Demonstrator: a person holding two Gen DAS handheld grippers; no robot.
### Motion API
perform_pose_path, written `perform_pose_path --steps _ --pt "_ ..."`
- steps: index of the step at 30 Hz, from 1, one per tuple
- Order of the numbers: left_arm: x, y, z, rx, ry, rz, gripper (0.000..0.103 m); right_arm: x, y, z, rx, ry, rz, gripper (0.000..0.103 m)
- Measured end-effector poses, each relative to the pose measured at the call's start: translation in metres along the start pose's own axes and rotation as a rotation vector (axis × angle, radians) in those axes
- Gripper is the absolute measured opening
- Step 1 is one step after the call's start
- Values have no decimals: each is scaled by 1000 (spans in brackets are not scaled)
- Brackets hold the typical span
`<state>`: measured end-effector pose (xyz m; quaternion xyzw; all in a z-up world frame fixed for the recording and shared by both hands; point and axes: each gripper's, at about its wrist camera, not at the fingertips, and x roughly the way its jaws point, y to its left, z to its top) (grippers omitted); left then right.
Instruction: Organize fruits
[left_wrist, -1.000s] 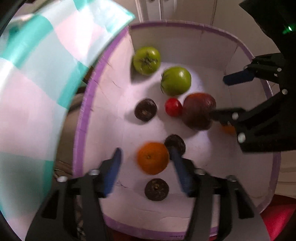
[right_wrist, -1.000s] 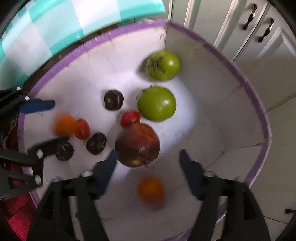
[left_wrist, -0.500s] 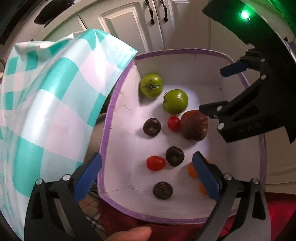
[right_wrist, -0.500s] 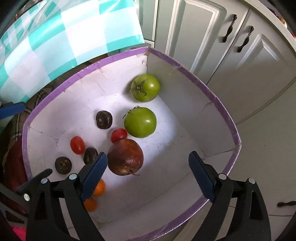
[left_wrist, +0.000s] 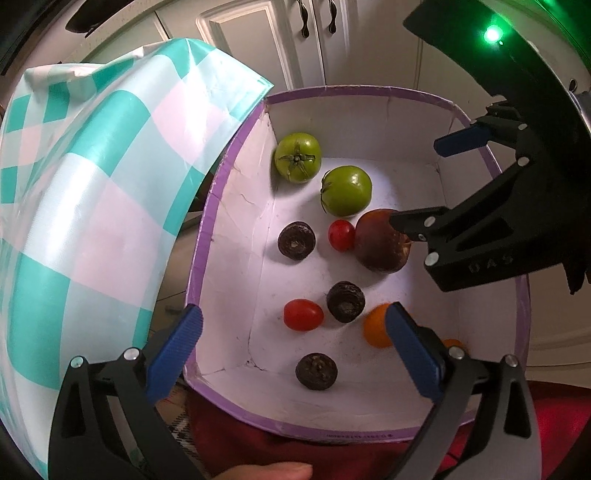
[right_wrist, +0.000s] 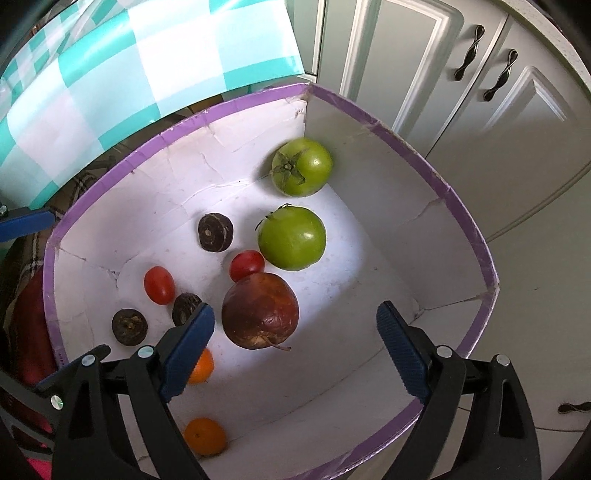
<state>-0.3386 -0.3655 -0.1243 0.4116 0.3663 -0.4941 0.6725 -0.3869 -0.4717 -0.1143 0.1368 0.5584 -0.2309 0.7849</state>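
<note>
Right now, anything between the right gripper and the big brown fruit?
Nothing visible. The right gripper is open above the box, and the brown fruit lies bare between its fingers. A small red tomato touches the fruit's far side.

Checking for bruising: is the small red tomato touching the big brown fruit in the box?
Cannot tell. In the right wrist view the red tomato meets the brown fruit with no visible gap, but it may only overlap; the left wrist view looks similar.
</note>
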Motion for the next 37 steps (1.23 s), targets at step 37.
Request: perform_pose_path --steps 37 --pt "-12 0 -4 -18 -40 -41 99 -22 6 8 -41 -2 -49 86"
